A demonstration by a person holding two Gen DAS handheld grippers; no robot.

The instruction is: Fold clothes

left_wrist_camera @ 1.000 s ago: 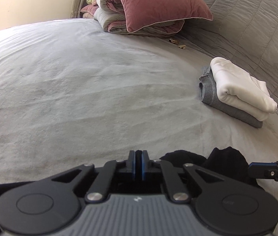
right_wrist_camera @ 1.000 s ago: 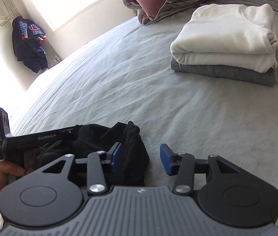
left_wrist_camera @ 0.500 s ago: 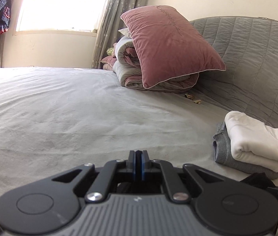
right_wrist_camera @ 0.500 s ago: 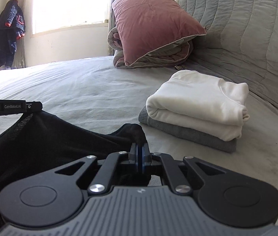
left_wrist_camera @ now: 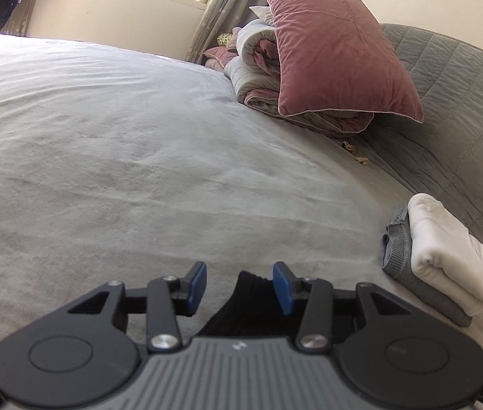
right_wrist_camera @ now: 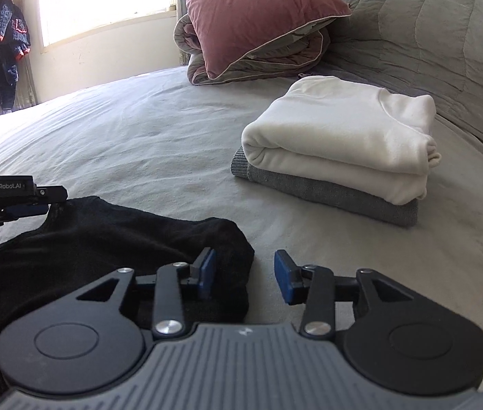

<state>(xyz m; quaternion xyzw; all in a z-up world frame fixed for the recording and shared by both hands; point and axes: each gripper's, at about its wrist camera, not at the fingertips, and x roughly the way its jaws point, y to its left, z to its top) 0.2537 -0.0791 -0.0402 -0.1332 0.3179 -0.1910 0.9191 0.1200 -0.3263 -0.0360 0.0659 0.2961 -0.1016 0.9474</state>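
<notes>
The black garment (right_wrist_camera: pixel 105 239) lies spread on the bed (right_wrist_camera: pixel 173 143), its long axis running across from one gripper to the other. The right gripper (right_wrist_camera: pixel 245 275) sits at its near right corner: that corner lies under and just left of the left finger (right_wrist_camera: pixel 207 270), with bare sheet between the pads. The left gripper (left_wrist_camera: pixel 239 283) has a fold of black cloth against its right finger (left_wrist_camera: pixel 280 283), unpinched. Both pairs of fingers have just been opening, stand about half open and hold nothing. Both point gently downward at the bed.
</notes>
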